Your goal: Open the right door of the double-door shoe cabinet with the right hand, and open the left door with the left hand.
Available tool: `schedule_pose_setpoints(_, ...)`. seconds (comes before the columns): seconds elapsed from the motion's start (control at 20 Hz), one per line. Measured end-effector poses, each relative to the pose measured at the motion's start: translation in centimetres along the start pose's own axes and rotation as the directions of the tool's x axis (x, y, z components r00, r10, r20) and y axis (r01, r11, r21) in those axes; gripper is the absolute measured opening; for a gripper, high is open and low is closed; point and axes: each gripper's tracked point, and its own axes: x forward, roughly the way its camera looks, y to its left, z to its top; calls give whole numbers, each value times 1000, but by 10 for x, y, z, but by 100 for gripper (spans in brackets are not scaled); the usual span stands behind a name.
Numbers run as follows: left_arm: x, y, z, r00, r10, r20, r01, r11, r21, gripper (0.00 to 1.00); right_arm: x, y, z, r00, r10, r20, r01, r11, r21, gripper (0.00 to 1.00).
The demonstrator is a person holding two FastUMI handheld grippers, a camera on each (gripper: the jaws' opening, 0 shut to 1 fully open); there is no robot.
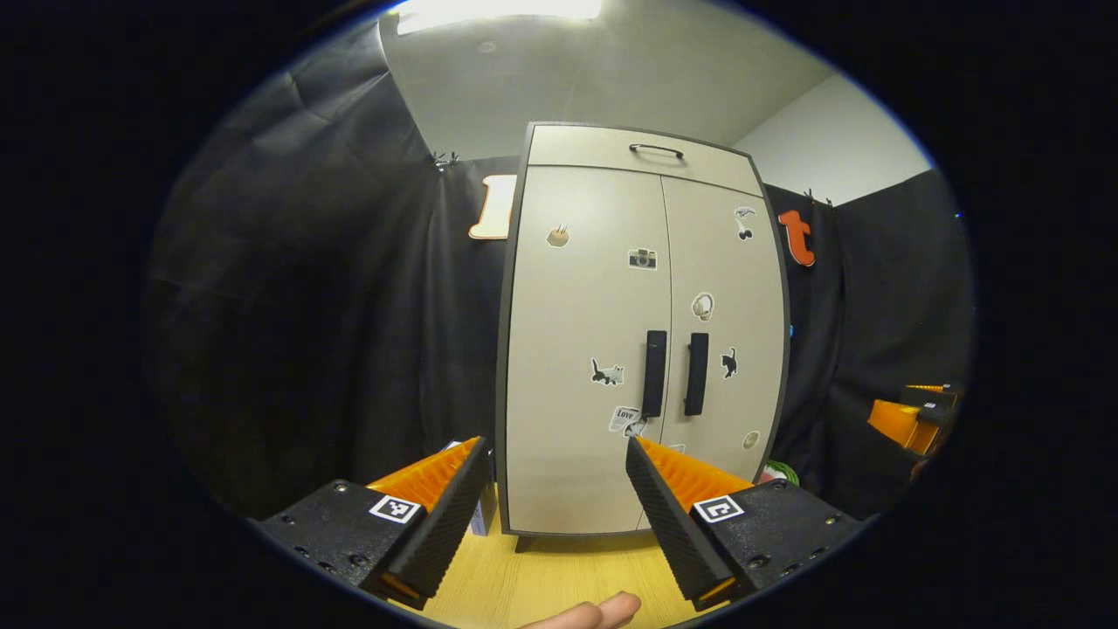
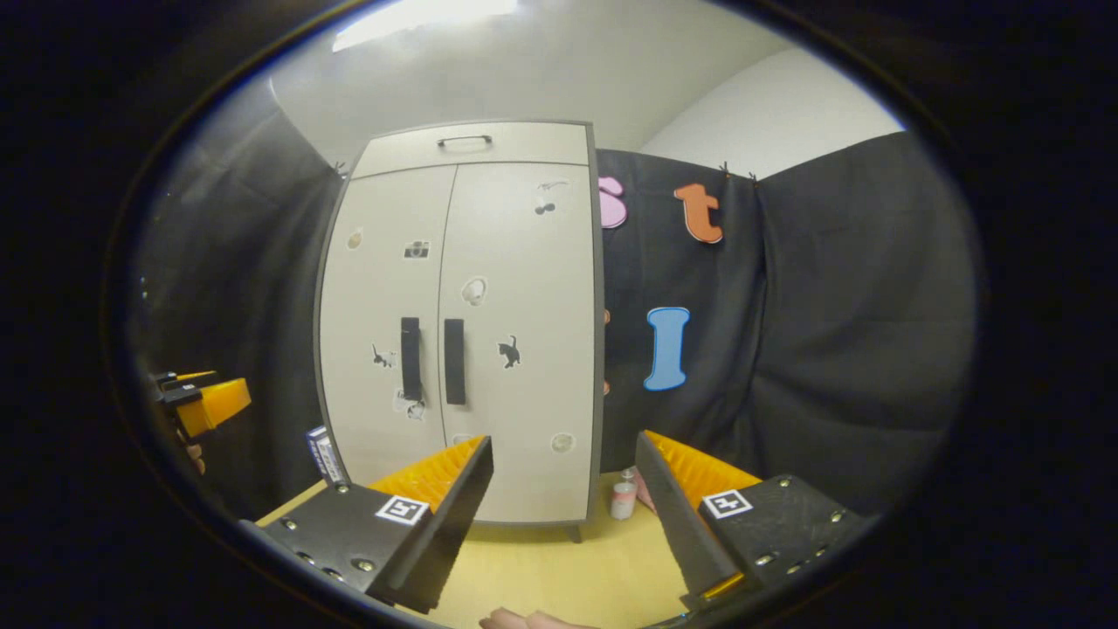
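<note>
The beige double-door shoe cabinet (image 1: 594,349) stands upright on a wooden surface, both doors closed and dotted with stickers. Two dark vertical handles sit at the centre seam: the left door handle (image 1: 654,373) and the right door handle (image 1: 696,373). In the right gripper view the cabinet (image 2: 515,349) shows left of centre, with its left handle (image 2: 410,358) and right handle (image 2: 454,361). My left gripper (image 1: 555,450) is open, some way short of the doors. My right gripper (image 2: 563,447) is open too, aimed past the cabinet's right edge. The right gripper (image 1: 913,419) also shows far right in the left gripper view, and the left gripper (image 2: 205,402) far left in the right gripper view.
The wooden tabletop (image 1: 559,577) carries the cabinet. A small pale bottle (image 2: 624,498) stands by the cabinet's right foot, and a small box (image 2: 323,454) leans at its left side. Black cloth walls close in behind and at both sides. Fingertips (image 1: 603,611) show at the bottom edge.
</note>
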Motion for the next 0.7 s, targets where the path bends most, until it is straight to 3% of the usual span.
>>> schedule_pose_setpoints(0.1, -1, -3, 1, 1000, -7, 1, 7, 1000, 0, 98, 0, -2, 0, 1000, -1, 1, 1, 1000, 8, 98)
schedule_pose_setpoints(0.15, -1, -4, 2, 1000, -9, 4, 9, 1000, -1, 98, 0, -3, 1, 1000, -1, 3, 0, 1000, 11, 94)
schedule_pose_setpoints(0.2, -1, -5, 4, 1000, -12, 9, 12, 1000, -3, 98, 0, -4, 1, 1000, 0, 3, 0, 1000, 10, 98)
schedule_pose_setpoints(0.25, 1, -8, 6, 1000, -21, 16, 21, 1000, -9, 98, -1, -4, 2, 1000, 0, 5, 0, 1000, 13, 94)
schedule_pose_setpoints(0.3, 4, -11, 7, 999, -28, 20, 29, 999, -16, 98, -1, -5, 2, 1000, 1, 4, -1, 1000, 15, 98)
schedule_pose_setpoints(0.4, 11, -14, 5, 999, -33, 18, 33, 999, -20, 97, -1, -5, 3, 1000, 9, 4, -9, 1000, 23, 94)
schedule_pose_setpoints(0.5, 18, -16, 3, 1000, -30, 9, 30, 999, -15, 98, -2, -8, 4, 1000, 5, 13, -6, 1000, 22, 98)
schedule_pose_setpoints(0.7, 50, -21, -2, 1000, -13, 2, 13, 1000, -10, 97, 2, -8, 3, 1000, 14, 18, -14, 1000, 9, 98)
